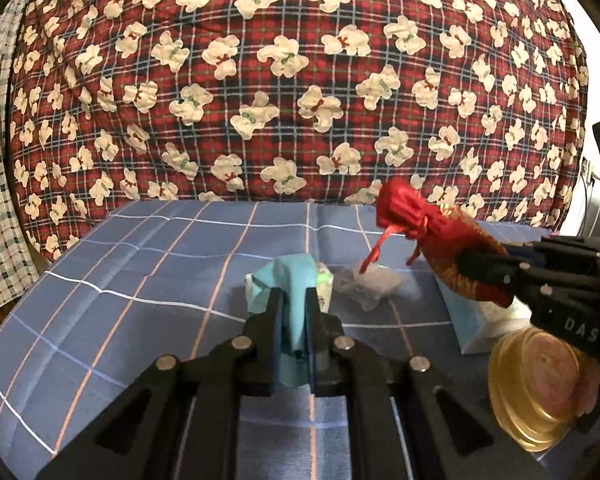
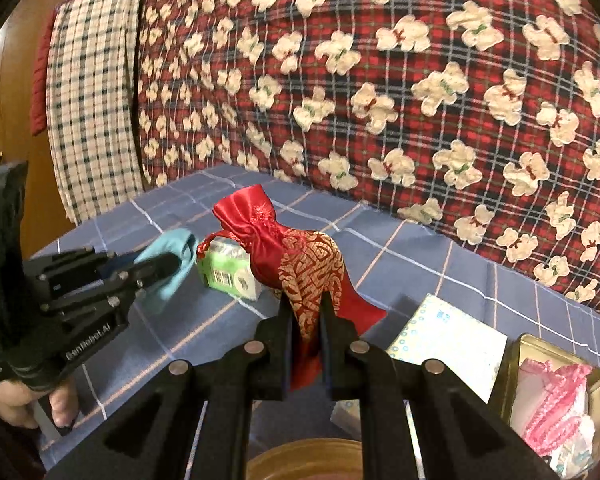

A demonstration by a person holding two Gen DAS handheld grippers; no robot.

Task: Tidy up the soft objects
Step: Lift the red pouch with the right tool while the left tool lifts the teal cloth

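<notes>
A: Left gripper point(image 1: 291, 312): jaws closed on a teal cloth point(image 1: 294, 280), which hangs between the pads above the blue checked sheet point(image 1: 140, 264).

B: Right gripper point(image 2: 306, 312): jaws clamped narrow on the lower half of a red satin pouch point(image 2: 296, 256); its drawstring neck points up and away, clear of the sheet.

A: Outward: a green tissue pack point(image 2: 228, 270) lies just behind the cloth; a crumpled clear wrapper point(image 1: 370, 282) sits near it.

B: To the right: a white paper packet point(image 2: 452, 344), a round gold tin point(image 1: 540, 388), and a gold box point(image 2: 516, 364) holding pink trim point(image 2: 556, 396).

A: Step in hand, by my reading: both soft items lifted, neither yet placed.

B: Next move likely calls for carrying the pouch toward a container and releasing it there; which container, I cannot tell.
</notes>
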